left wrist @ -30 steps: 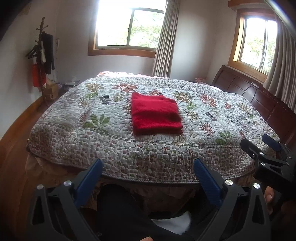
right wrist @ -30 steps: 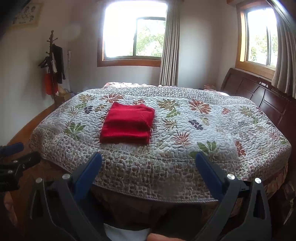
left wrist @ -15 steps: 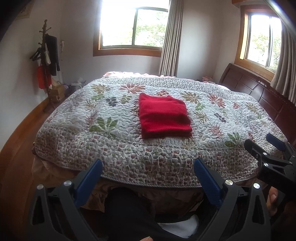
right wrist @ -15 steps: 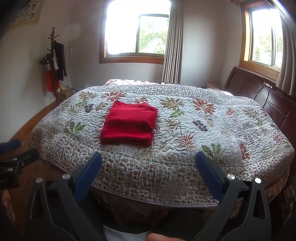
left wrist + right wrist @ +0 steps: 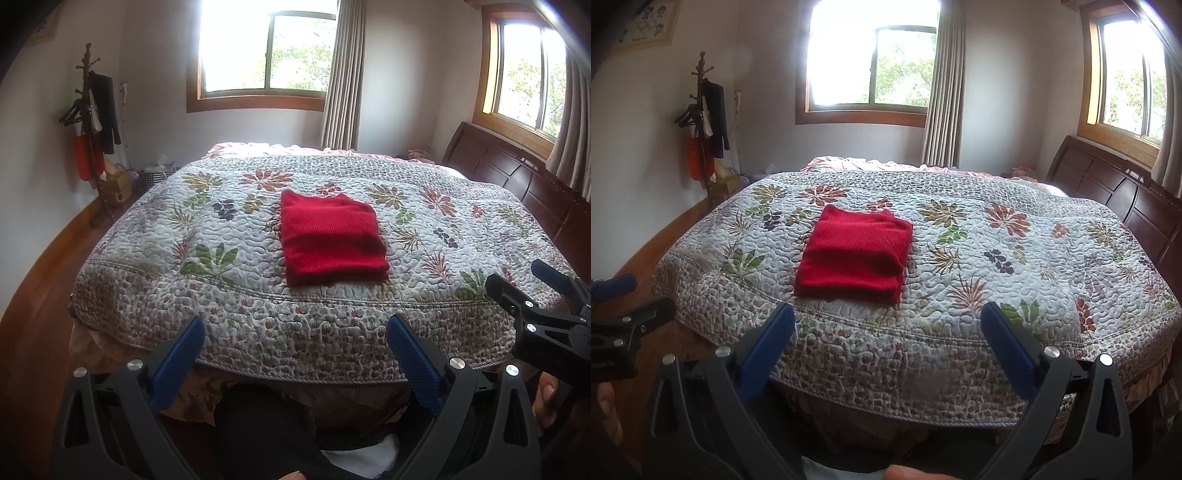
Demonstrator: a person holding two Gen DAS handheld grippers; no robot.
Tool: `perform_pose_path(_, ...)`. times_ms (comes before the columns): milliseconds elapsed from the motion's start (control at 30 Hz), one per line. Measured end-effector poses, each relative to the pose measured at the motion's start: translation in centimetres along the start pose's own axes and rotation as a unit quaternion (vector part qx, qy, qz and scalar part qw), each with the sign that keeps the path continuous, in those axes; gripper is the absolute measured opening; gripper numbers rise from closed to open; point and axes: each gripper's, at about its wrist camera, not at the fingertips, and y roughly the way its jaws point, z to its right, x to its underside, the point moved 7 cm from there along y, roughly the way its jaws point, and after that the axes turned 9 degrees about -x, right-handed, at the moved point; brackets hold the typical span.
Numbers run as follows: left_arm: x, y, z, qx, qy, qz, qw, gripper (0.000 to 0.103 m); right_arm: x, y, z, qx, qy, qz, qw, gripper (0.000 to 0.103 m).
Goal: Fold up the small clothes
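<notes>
A red knit garment (image 5: 330, 238) (image 5: 854, 254) lies folded into a neat rectangle on the floral quilt of the bed (image 5: 221, 288) (image 5: 1015, 266), near the front edge. My left gripper (image 5: 295, 332) is open, its blue pads wide apart, held back from the bed's front edge with nothing between them. My right gripper (image 5: 888, 317) is open too, hovering short of the quilt's edge and just below the garment in its view. Each gripper shows at the side of the other's view: the right gripper (image 5: 532, 288) and the left gripper (image 5: 624, 299).
A dark wooden headboard (image 5: 517, 177) runs along the bed's right side. A coat stand (image 5: 92, 122) with hanging clothes stands by the left wall, boxes at its foot. Wooden floor (image 5: 33, 288) lies left of the bed. A person's dark-clothed leg (image 5: 258, 424) is below the left gripper.
Both grippers have risen and turned slightly, so the bed and red garment sit a little lower and more centred in view. The garment itself has not moved; both grippers stay open.
</notes>
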Motion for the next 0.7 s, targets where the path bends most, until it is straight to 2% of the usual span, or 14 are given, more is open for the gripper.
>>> perform_pose_path(300, -1.8, 0.4, 0.4, 0.001, 0.004, 0.009, 0.9999, 0.099, -1.0, 0.7, 0.9, 0.000, 0.008, 0.001, 1.000, 0.100)
perform_pose_path(700, -1.3, 1.9, 1.1, 0.005, 0.008, -0.007, 0.9999, 0.099, -0.6, 1.8, 0.9, -0.007, 0.011, -0.005, 1.000, 0.100)
